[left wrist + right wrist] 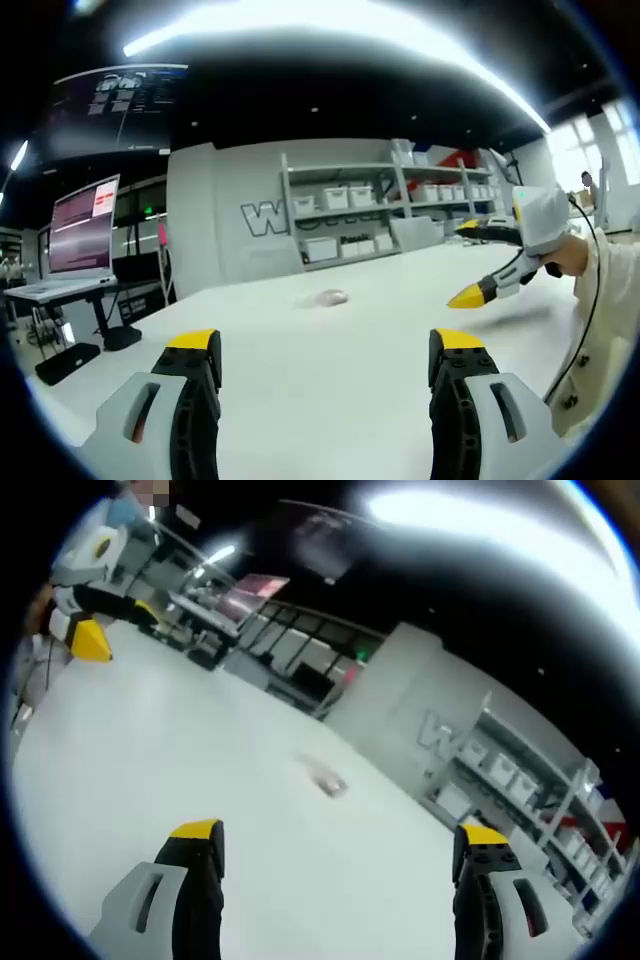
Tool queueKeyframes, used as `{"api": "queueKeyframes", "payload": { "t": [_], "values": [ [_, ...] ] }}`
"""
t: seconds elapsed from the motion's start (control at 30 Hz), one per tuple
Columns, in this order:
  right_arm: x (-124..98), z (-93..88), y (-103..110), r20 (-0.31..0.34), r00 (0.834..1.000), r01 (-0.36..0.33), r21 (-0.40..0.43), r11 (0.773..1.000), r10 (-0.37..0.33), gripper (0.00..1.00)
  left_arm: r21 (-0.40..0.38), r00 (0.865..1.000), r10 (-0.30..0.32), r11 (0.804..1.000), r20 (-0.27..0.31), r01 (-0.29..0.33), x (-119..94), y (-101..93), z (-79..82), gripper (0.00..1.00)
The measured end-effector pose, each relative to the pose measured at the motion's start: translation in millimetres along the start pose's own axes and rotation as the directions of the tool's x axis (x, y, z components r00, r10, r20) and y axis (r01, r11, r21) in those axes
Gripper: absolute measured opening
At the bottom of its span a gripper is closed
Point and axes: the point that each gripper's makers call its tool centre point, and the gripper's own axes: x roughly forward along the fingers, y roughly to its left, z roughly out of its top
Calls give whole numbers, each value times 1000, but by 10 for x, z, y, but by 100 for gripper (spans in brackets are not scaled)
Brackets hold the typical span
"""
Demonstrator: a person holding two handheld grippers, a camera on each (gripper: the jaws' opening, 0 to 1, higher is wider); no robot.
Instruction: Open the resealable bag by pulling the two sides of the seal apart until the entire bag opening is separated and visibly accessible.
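One small clear bag [325, 297] lying flat mid-table, well apart from every edge of the white table [300, 370], bare surface all round, left gripper [325, 345] and right gripper [340, 838] both spread wide, holding nothing, short of the bag.

Grey-bodied left tongs [327, 352] and right tongs [340, 845], black jaws, yellow tips; cream sleeve [600, 330] trailing black cable [585, 320].

Both views low over the white table [330, 350], sharing the distant bag [328, 297].
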Motion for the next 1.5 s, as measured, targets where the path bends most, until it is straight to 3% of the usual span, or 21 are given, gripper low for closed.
{"api": "queueKeyframes", "payload": {
  "t": [0.6,0.8,1.17,1.5],
  "values": [
    [193,44,87,-15,999,-52,-102,993,51,97,-2,1000,-7,1000,-7,7,-5,-22,-32,84],
    [232,5,119,-30,997,-70,-83,994,68,97,-4,1000,-7,1000,-8,7,-9,-23,-42,84],
    [366,63,75,6,998,-64,112,992,64,96,-8,1000,-7,1000,-6,7,-15,-24,-40,84],
    [461,85,97,41,997,-69,299,952,59,93,-10,1000,1,1000,-6,-1,-28,1,-47,84]
  ]
}}
